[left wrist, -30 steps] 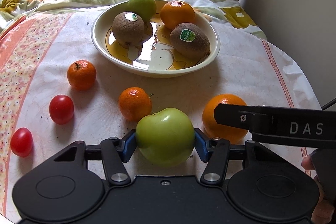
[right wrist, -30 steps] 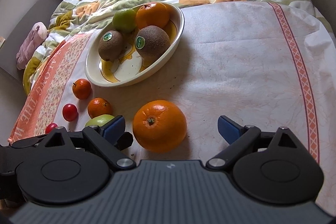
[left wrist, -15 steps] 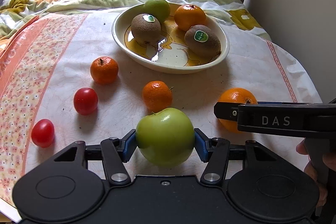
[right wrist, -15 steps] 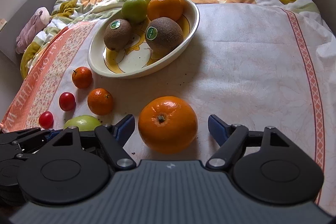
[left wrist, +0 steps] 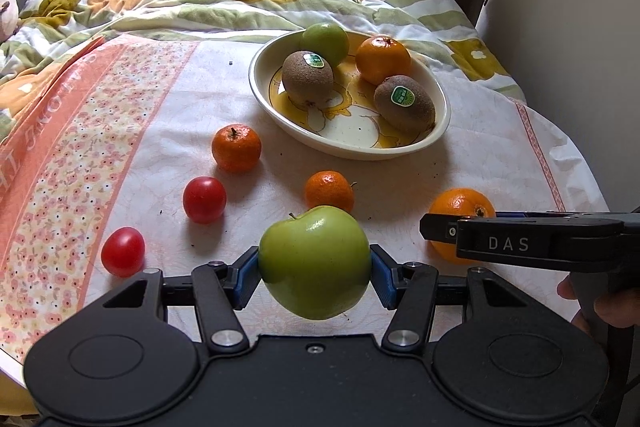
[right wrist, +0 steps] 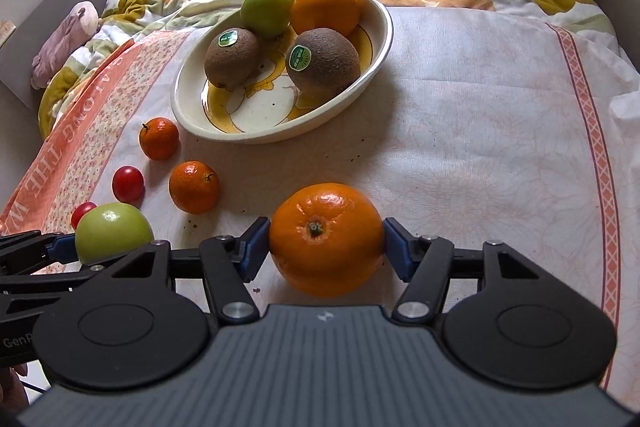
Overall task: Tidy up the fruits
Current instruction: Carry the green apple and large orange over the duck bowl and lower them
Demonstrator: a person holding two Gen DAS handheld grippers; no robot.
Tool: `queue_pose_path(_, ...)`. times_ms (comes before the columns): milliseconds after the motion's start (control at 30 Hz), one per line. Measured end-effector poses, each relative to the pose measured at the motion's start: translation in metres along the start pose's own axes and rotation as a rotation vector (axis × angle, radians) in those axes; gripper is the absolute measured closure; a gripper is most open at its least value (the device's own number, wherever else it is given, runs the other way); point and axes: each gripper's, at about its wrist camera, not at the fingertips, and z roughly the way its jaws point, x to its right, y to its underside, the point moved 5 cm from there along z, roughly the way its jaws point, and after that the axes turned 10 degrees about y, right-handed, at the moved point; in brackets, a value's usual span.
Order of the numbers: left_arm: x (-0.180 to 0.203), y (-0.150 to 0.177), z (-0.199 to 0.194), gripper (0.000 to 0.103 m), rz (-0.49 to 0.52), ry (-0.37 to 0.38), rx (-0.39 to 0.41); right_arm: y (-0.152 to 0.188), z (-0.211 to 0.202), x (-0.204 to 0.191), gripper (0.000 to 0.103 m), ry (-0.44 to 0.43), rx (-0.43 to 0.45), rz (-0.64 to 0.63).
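The left tool [left wrist: 315, 269] was clamped across the widest part of the green apple [left wrist: 314, 261], holding it clear of the cloth-covered bed, near of the bowl [left wrist: 348, 147], presumably to carry it there. The right tool [right wrist: 326, 245] had just been closing; its pads stood against the sides of the large orange [right wrist: 326, 239], which sat on the cloth near of the bowl, apparently next. Two kiwis, an orange and a green fruit already lay in the bowl.

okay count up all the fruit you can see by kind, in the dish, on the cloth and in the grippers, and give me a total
Green apples: 2
Kiwis: 2
Large oranges: 2
Small mandarins: 2
Cherry tomatoes: 2
Total: 10
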Motion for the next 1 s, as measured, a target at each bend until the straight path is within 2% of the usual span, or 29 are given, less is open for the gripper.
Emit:
queue_pose_path(467, 0.014, -0.026, -0.036, 0.042, -0.003, -0.008, 0.071, -0.012, -0.05, 0.014, 0.028, -0.042, 0.051, 0.01)
queue_pose_path(733, 0.017, -0.062, -0.052, 0.042, 0.024, -0.014, 0.142, -0.037, -0.075, 0.016, 0.028, -0.055, 0.113, 0.008)
queue_pose_path(1000, 0.019, -0.106, -0.051, 0.042, 0.115, 0.02, 0.169, -0.061, -0.08, 0.008, 0.028, -0.051, 0.152, 0.028)
